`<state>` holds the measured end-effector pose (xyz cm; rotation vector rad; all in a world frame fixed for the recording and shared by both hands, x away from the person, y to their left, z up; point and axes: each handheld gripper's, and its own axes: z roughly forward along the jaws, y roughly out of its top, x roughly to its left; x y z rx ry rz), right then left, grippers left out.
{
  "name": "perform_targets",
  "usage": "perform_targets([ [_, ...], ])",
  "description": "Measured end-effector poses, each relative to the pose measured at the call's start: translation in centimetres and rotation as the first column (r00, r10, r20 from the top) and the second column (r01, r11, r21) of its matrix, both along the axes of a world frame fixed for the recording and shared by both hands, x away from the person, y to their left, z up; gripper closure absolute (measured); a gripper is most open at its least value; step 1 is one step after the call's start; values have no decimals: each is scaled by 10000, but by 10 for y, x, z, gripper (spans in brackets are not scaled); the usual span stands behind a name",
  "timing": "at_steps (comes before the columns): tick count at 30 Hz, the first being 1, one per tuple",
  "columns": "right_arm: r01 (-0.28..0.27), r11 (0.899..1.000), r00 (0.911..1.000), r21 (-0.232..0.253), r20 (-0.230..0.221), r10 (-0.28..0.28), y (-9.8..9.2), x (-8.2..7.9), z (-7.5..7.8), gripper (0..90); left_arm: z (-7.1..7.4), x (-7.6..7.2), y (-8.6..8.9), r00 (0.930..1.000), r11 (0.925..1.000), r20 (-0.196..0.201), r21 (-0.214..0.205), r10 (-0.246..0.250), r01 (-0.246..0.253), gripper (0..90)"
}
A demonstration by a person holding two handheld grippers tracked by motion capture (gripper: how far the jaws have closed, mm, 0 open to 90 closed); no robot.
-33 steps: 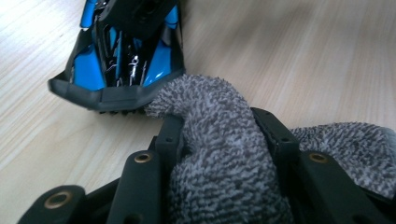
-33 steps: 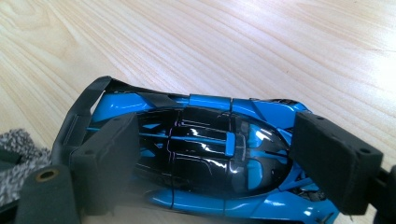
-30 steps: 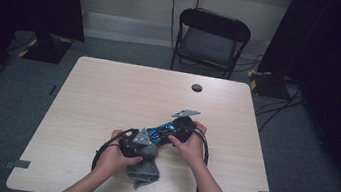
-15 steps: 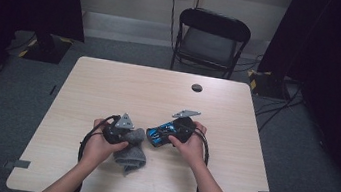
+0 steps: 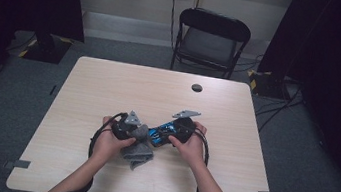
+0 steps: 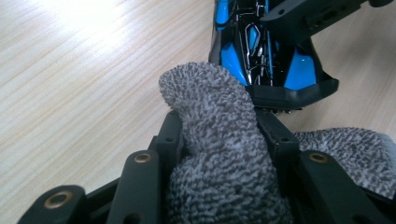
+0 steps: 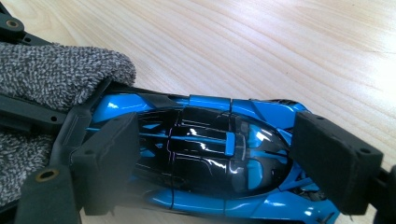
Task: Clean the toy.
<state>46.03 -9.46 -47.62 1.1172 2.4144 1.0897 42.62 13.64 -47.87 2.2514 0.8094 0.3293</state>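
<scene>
Nearest the person, at the front middle of the pale wooden surface point(image 5: 109, 87), both hands meet. The left hand point(image 5: 110, 143) holds the left claw point(image 5: 134, 132), which is clenched on a grey speckled cloth point(image 6: 219, 140); in the left gripper view the cloth bulges up between the two black jaws and spills out to the right of them, and in the high view its loose end lies on the surface just under the hand. The rounded tip of the cloth sits right against the end of a blue and black toy car point(image 7: 201, 154).

Just beside it, the right hand point(image 5: 191, 147) holds the right claw point(image 7: 212, 158), whose jaws grasp the car across its body, one pad at each side. The car lies low on the surface, between the two hands.

Farther off, a small dark round disc point(image 5: 197, 87) rests near the far edge of the surface. Beyond that edge stands a black folding chair point(image 5: 210, 41) on the grey floor.
</scene>
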Motion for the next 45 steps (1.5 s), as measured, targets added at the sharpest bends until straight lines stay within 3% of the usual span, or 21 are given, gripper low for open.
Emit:
perform_targets([
  [25, 43, 10000, 10000, 16, -4, -43, 0, -1, 0, 156, 0, -32, -16, 9973, 9975, -151, 5, -713, 714, 586],
  [31, 47, 10000, 10000, 44, 19, -47, 0, -1, 0, 156, 0, -43, -24, 9915, 9918, -267, -141, -1276, 1273, 588],
  [36, 15, 10000, 9999, 76, 102, -16, -1, -1, -1, 156, 1, -46, -27, 9887, 9890, -271, -205, -1472, 1466, 588],
  [41, 33, 10000, 10000, 92, 94, -34, -1, -1, -1, 156, 5, -42, -16, 9915, 9918, -306, -223, -1265, 1258, 589],
  [44, 34, 9999, 9999, 94, 94, -35, -1, -1, -1, 156, 10, -35, -1, 9968, 9966, -218, -311, -772, 765, 589],
  [45, 27, 10000, 10000, 95, 95, -28, -1, -1, -1, 156, 12, -27, 9, 9995, 9987, -5, -375, -331, 331, 589],
])
